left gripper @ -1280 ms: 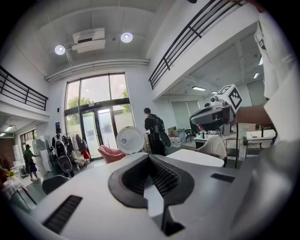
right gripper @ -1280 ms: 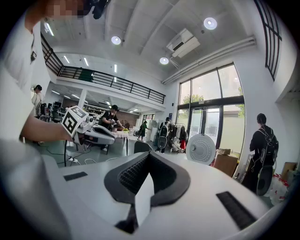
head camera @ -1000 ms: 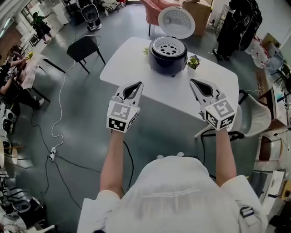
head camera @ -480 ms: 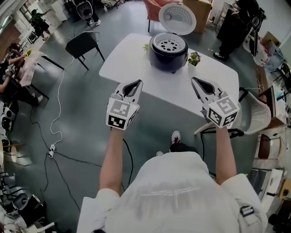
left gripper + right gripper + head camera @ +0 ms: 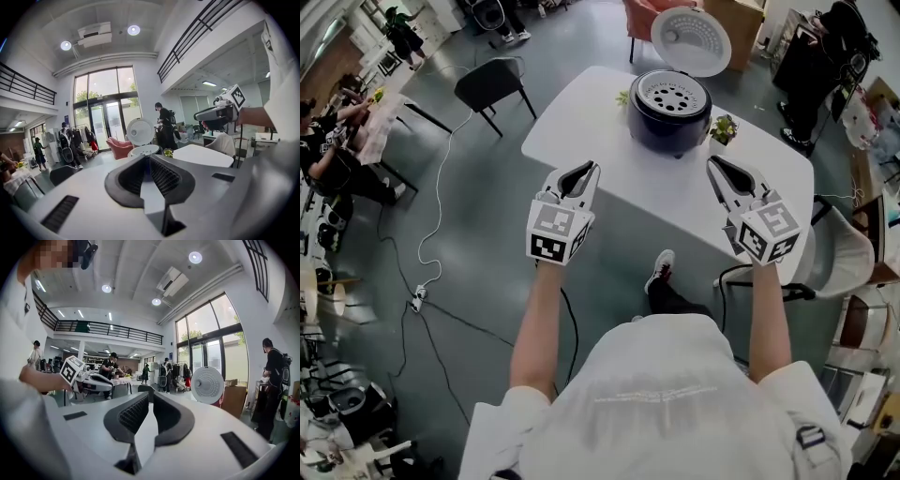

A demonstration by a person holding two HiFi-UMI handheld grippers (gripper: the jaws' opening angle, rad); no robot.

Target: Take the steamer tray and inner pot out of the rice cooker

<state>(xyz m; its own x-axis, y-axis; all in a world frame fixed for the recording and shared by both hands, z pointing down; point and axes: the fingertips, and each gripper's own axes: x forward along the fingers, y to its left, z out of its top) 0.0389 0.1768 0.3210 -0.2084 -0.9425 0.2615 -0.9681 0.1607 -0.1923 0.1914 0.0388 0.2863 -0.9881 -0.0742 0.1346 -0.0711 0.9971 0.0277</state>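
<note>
The dark rice cooker (image 5: 669, 120) stands on the far part of the white table (image 5: 600, 131), its round white lid (image 5: 691, 41) swung up behind it. The white perforated steamer tray (image 5: 672, 94) sits in its top and hides the inner pot. Both grippers are held out short of the table's near edge, well apart from the cooker. My left gripper (image 5: 589, 169) is shut and empty. So is my right gripper (image 5: 712, 162). The left gripper view shows shut jaws (image 5: 149, 157) with the cooker (image 5: 144, 150) beyond. The right gripper view shows shut jaws (image 5: 151, 393) and the lid (image 5: 207, 384).
A small potted plant (image 5: 724, 128) stands right of the cooker and another green sprig (image 5: 623, 97) left of it. A black chair (image 5: 492, 82) is left of the table, a white chair (image 5: 836, 248) to its right. A cable (image 5: 431, 244) trails over the floor. People stand around the room.
The person has stepped toward the table, and a shoe now shows under the near edge. Both grippers have stayed shut and come slightly nearer the table.
</note>
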